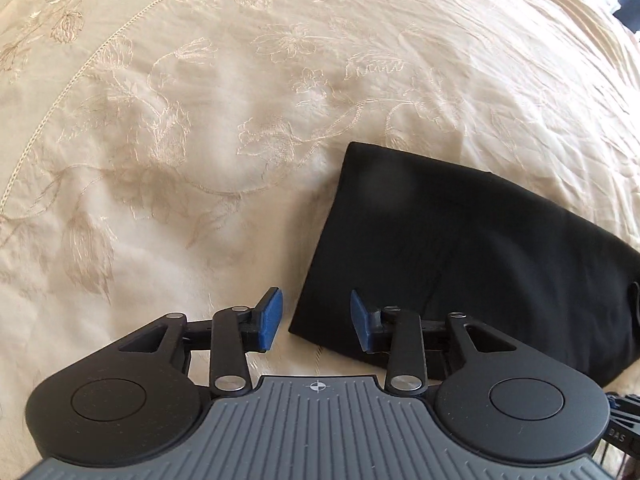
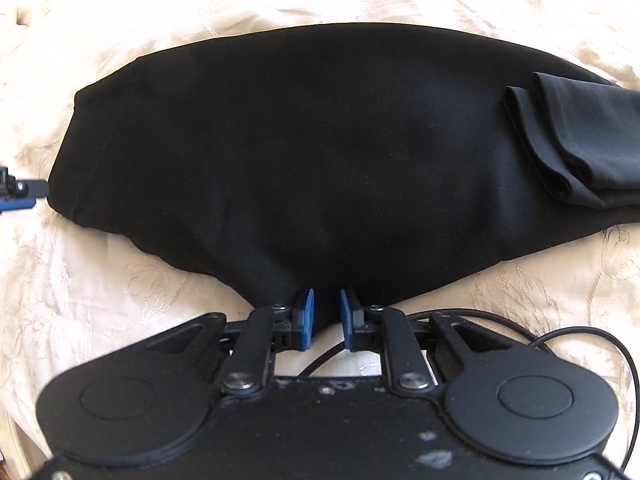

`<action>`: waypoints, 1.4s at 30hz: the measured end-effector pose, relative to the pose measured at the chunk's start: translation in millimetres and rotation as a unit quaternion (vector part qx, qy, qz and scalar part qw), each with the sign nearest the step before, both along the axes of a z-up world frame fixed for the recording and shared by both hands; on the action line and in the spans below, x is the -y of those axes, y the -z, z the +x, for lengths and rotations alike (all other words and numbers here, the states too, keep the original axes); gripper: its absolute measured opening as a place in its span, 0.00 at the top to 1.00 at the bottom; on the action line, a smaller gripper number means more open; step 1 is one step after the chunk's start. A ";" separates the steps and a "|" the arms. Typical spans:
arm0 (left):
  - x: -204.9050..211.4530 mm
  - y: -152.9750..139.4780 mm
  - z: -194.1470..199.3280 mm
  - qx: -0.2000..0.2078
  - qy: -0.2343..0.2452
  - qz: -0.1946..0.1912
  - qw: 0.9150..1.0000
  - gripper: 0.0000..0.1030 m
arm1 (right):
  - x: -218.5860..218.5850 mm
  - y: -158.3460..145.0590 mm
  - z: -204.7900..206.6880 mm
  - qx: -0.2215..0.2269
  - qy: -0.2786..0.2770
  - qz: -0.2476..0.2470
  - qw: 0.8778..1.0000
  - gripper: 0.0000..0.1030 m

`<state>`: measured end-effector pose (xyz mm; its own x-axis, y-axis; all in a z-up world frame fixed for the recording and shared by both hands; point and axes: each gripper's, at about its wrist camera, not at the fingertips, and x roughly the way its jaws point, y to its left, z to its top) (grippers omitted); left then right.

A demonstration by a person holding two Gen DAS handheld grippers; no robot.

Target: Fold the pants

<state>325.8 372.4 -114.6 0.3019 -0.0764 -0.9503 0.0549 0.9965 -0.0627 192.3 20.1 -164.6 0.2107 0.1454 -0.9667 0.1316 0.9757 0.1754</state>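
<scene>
1. The right wrist view gets basically the whole pants (image 2: 320, 152): a black, folded bundle spread wide across the cream embroidered bedspread (image 2: 100, 300). At its far right end a narrower folded part lies on top, layered edges showing (image 2: 576, 140). The left wrist view doesn't show that part at all.

2. The left wrist view only catches one end of the pants (image 1: 460, 248), a squared-off corner, and otherwise it's mostly bedspread (image 1: 180, 140) with floral stitching and a corded seam curving across it (image 1: 80, 76). Some blurry room stuff sits past the bed's far edge, too small to make out.

3. The right gripper (image 2: 325, 314) sits low at the pants' near edge, pointing in across the bundle. Its blue pads (image 2: 306, 316) are pulled close together with a pinch of the black fabric between them, so it's clamped on the pants' near hem.

4. The left gripper (image 1: 316, 318) is by the pants' left end, angled down at the bed. Jaws are spread wide, nothing between them. One blue pad (image 1: 270, 318) is over bare bedspread, the other is over the corner of the pants; can't tell if it touches.

5. In the right wrist view, a bit of the left gripper (image 2: 18, 194) pokes in just beside the pants' left end.

6. A black cable (image 2: 580, 344) loops over the bedspread next to the right gripper.
</scene>
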 end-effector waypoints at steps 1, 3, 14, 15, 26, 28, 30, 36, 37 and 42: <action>-1.1 5.6 5.0 -0.006 0.010 -0.002 1.000 0.59 | -0.2 0.4 1.5 -0.002 0.002 -0.001 1.000 0.84; -1.9 16.8 11.1 -0.018 0.026 -0.006 0.999 0.59 | -2.4 1.3 4.5 -0.007 0.003 -0.005 1.000 0.84; -13.8 50.1 9.9 -0.059 0.024 -0.096 0.993 0.32 | -15.9 8.5 21.1 -0.028 0.003 -0.009 1.000 0.84; -15.6 51.5 3.3 -0.065 0.015 -0.105 0.992 0.32 | -15.3 8.4 23.1 -0.031 0.004 -0.009 0.999 0.84; -0.6 60.1 -20.9 -0.060 -0.043 -0.156 0.985 0.19 | -14.0 9.6 33.6 -0.041 0.004 -0.009 0.999 0.84; 0.7 62.6 -14.2 -0.049 -0.057 -0.166 0.983 0.17 | -14.4 10.9 34.6 -0.043 0.003 -0.009 0.999 0.84; -3.8 66.6 -8.0 -0.043 -0.088 -0.190 0.977 0.14 | -15.3 10.8 35.7 -0.044 0.001 -0.009 0.999 0.84; -19.2 70.1 -9.6 -0.021 -0.187 -0.253 0.949 0.14 | -15.6 11.2 35.4 -0.043 0.002 -0.008 0.999 0.84; -20.0 69.6 -10.7 -0.019 -0.193 -0.254 0.948 0.14 | -15.7 11.3 35.3 -0.043 0.002 -0.008 0.999 0.84; -6.4 63.1 -14.8 -0.002 -0.197 -0.207 0.958 0.33 | -14.8 11.0 33.1 -0.039 0.001 -0.005 0.999 0.84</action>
